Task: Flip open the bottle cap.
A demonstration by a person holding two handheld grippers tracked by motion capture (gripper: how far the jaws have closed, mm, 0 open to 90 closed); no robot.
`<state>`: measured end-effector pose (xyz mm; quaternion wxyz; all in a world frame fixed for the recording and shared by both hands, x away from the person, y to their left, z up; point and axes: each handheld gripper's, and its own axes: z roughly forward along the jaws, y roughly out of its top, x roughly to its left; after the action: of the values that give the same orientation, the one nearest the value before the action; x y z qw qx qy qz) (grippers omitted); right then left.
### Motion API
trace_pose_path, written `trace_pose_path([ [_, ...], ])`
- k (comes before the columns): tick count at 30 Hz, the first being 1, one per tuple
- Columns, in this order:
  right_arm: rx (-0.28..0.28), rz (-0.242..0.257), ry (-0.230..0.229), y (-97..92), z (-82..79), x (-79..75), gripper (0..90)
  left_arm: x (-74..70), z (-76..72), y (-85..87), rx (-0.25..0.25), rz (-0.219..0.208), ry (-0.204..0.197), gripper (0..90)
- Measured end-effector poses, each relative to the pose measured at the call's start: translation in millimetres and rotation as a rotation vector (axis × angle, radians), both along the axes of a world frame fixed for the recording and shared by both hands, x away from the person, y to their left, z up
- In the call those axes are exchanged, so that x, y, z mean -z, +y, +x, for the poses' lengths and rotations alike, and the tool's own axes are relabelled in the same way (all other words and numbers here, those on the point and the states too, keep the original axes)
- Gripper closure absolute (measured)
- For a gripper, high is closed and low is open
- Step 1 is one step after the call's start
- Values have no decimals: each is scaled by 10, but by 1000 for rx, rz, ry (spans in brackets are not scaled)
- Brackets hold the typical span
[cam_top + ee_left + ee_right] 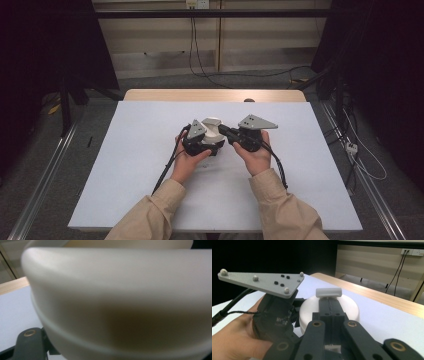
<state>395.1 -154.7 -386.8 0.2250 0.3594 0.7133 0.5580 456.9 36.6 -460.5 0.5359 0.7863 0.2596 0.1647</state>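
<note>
The high view looks forward and down from above the person's side, taking in the whole white-topped bench (150, 150), with the forearms entering at 6 o'clock and the far wall at 12 o'clock. The left gripper view sits pressed up to a cream container (120, 302), too near to be sharp, with a strip of bench at 9 o'clock. The right gripper view looks along its own tongs (329, 312) toward the same container (312, 312) and the left tongs (274, 315) at 9 o'clock. All three share that container (212, 127).
</note>
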Motion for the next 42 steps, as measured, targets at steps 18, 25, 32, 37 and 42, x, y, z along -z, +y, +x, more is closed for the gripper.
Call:
trace_pose_path([
  [18,0,-14,-9,97,88,-98,900,1,0,-5,-2,-2,3,186],
  [25,2,-24,-5,131,145,-122,900,2,-1,-6,-2,-3,4,186],
  [32,6,-33,-9,155,198,-137,900,3,1,-8,-2,-3,4,186],
  [37,7,-33,-9,165,228,-149,900,3,1,-9,-1,-3,4,186],
  [42,9,-37,-9,190,266,-157,900,3,1,-9,-2,-2,3,186],
])
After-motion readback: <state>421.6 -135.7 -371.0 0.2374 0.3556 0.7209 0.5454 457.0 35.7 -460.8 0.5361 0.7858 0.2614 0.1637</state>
